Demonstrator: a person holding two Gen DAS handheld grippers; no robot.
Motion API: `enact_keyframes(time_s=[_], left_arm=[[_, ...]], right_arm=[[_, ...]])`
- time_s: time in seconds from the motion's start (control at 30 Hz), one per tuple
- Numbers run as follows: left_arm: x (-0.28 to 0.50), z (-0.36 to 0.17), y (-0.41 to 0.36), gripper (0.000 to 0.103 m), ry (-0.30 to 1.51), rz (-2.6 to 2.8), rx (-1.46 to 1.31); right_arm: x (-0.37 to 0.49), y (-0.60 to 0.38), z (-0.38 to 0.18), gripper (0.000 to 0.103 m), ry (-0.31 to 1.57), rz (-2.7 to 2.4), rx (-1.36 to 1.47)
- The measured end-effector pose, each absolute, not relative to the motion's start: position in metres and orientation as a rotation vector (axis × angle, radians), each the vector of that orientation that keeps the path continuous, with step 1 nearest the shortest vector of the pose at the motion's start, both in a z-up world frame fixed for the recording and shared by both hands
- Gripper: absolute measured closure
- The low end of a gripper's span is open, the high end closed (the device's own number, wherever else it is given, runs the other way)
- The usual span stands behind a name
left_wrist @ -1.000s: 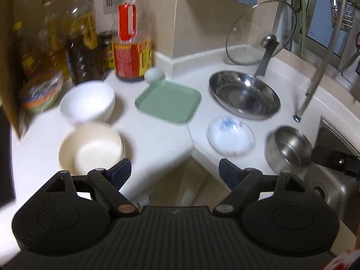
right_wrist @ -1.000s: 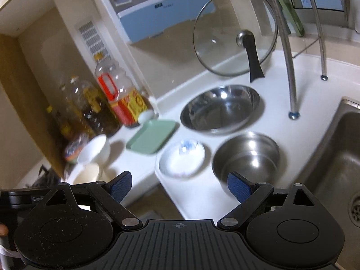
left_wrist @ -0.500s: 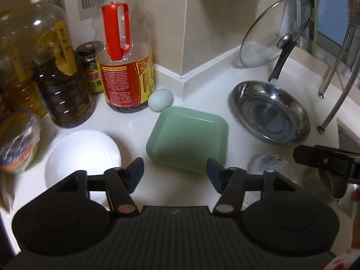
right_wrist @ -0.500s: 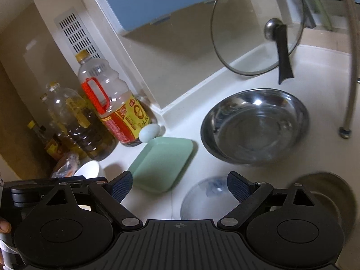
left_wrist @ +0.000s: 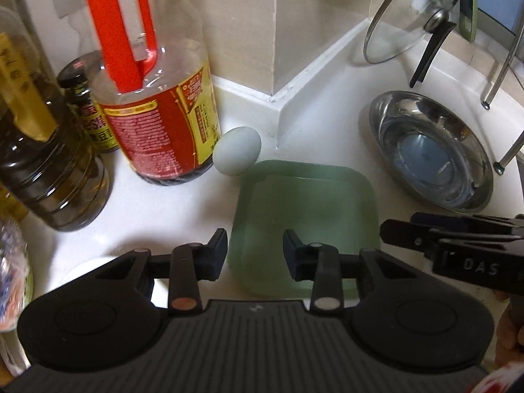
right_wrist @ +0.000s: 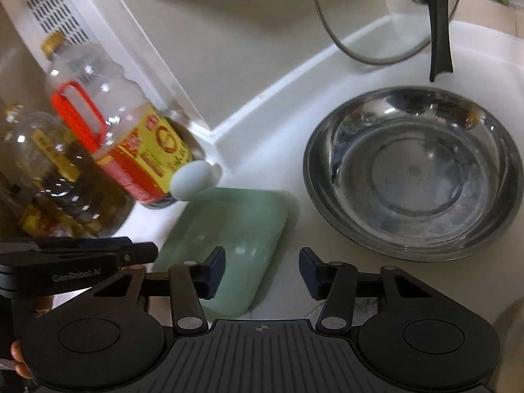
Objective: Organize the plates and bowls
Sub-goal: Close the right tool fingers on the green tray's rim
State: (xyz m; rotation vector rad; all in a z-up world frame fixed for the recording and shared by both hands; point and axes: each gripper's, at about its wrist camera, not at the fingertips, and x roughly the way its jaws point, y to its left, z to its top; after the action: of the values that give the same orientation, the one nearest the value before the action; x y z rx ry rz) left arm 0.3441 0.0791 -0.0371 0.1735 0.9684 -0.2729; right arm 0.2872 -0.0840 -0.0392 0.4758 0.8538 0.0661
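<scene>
Left gripper [left_wrist: 255,249]: jaws partly apart, having just been closing, with nothing clamped. The near left part of the green square plate [left_wrist: 304,226] lies below the gap, and the pads do not press it. Right gripper [right_wrist: 262,270]: jaws likewise partly apart after closing, empty, poised over the bare desk [right_wrist: 291,229] between the green plate's right edge and the steel dish [right_wrist: 412,177].

Location of task items, left wrist view: the green plate lies flat at centre; the steel dish sits at 3 o'clock from it, near but apart. A pale egg [left_wrist: 237,150] rests at 11 o'clock of the plate, just beside its far corner and against the red-labelled oil bottle [left_wrist: 157,98]. A glass lid [left_wrist: 416,16] leans on the wall at 1 o'clock. A white bowl rim shows faintly at 8 o'clock, mostly hidden by the gripper body.

Judgement: the step in hand appears to be taking hold of the green plate, probably for stacking with the other dishes; the task seems at an early stage, since the pieces lie separate.

Recommendations:
1. Take the plate by its near raised rim, 1 pad under the lip and 1 above; a flat plate offers no other purchase.
2. Draw it toward 6 o'clock before lifting, away from the egg, which could roll if nudged.
3. Keep the 2 grippers from fouling each other; they are close together.
4. Hold the plate level, as the smooth rim may slip.
</scene>
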Motion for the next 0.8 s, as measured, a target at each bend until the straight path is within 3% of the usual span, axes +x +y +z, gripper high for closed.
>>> enact_keyframes(time_s=[0.5,0.8], left_arm=[[0.376,-0.055,0.077,0.072,1.038,-0.284,0.207],[0.382,-0.066,0.074,0.072,1.070,-0.322,0.220]], right_arm=[[0.310,-0.072,-0.060,0.083,0.946,0.035,0.388],[0.309,-0.077,-0.058,0.085,0.974,0.007,0.382]])
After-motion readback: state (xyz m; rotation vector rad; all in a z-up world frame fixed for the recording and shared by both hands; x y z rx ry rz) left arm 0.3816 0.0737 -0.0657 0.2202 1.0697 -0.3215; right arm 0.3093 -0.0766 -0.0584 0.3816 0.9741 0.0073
